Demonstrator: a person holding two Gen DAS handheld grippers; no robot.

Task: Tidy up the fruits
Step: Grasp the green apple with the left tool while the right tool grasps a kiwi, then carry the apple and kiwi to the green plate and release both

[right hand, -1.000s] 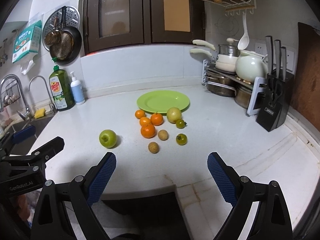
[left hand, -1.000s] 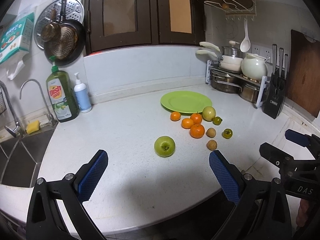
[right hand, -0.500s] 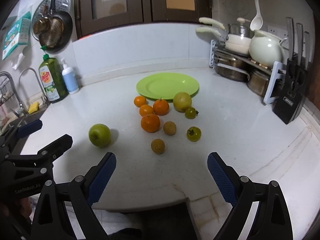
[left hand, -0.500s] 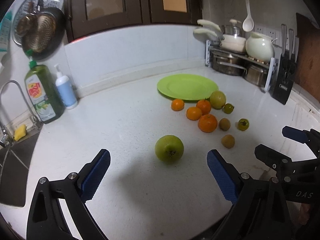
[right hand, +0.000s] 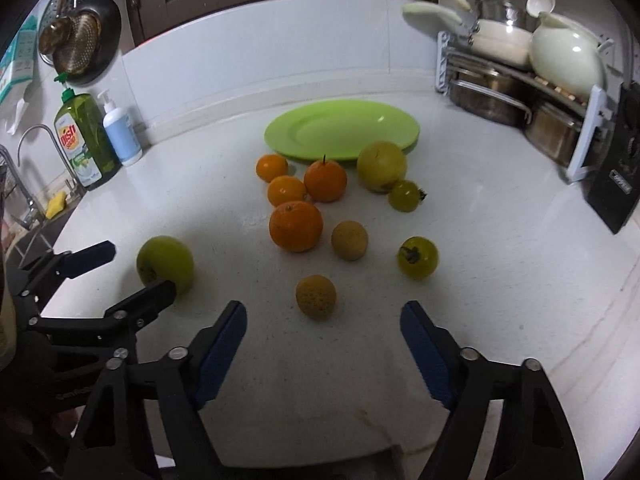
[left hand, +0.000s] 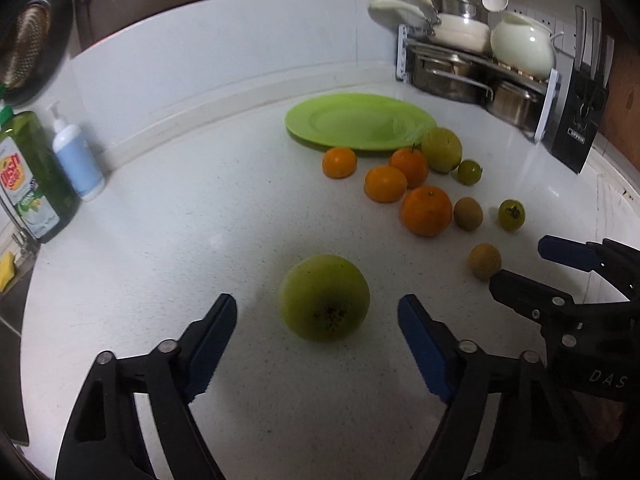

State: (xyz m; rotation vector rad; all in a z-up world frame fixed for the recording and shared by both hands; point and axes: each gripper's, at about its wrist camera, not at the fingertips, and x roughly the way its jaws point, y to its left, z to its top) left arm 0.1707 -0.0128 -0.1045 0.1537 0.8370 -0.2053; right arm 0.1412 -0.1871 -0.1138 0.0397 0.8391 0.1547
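Observation:
A green apple [left hand: 324,298] lies on the white counter between the fingers of my left gripper [left hand: 316,302]. Its jaws are closing, and a gap shows on both sides of the apple. A small brown bumpy fruit [right hand: 316,296] sits just ahead of my right gripper [right hand: 322,307]. Those jaws are closing too, with nothing touching the pads. Beyond lie several oranges, the largest [right hand: 296,226] nearest, a smooth brown fruit [right hand: 349,240], two small green tomatoes [right hand: 417,257], and a yellow-green round fruit [right hand: 381,166]. An empty green plate [right hand: 340,128] stands behind them.
A dish soap bottle [right hand: 84,140] and a pump bottle [right hand: 120,132] stand at the back left beside the sink tap [right hand: 24,148]. A rack of pots [right hand: 520,92] and a knife block [right hand: 616,176] fill the back right. The counter's front edge runs under my right gripper.
Both grippers have come forward and down toward the fruit, and their jaws have narrowed. The apple now lies between the left fingers, and the small brown fruit is close to the right fingertips.

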